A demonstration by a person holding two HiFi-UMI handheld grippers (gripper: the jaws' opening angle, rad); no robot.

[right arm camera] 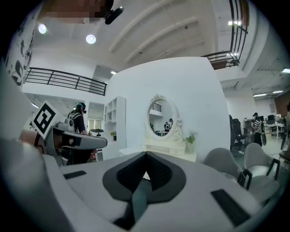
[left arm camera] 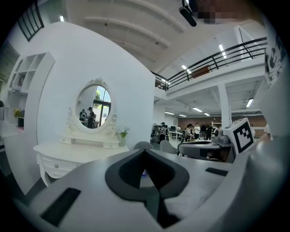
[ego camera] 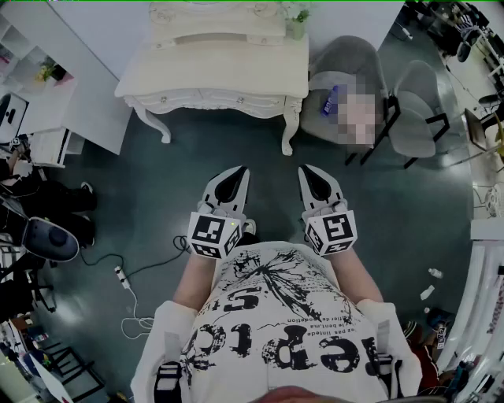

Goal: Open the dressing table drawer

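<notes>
cream dressing table point(ego camera: 213, 71): stands against the white wall ahead of the person, well apart from both grippers, with a stretch of dark floor point(ego camera: 236, 146) in between.
drawer point(ego camera: 214, 98): set in the table's front just under the top. its face sits flush with the carved frame, so it is closed. small knobs show along that front, and neither gripper touches it.
left gripper point(ego camera: 239, 170): held close in front of the person's body, roughly level, pointing toward the table. its own view shows the two jaws meeting at the tips with nothing caught between them.
right gripper point(ego camera: 304, 168): just beside the left one and about parallel to it, also aimed at the table. its jaws are closed all the way and empty.
marker cubes point(ego camera: 211, 234): one at the back of each gripper, near the person's printed white shirt.
oval mirror point(left arm camera: 94, 107): upright at the back of the table top in a carved pale frame, with small figures reflected in it.
small plant point(ego camera: 298, 22): in a pot at the table's rear right corner, beside the mirror's base.
grey chairs point(ego camera: 417, 106): two of them, to the right of the table and near each other.
power strip point(ego camera: 120, 276): white, lying on the floor to the person's left with its cable trailing.
</notes>
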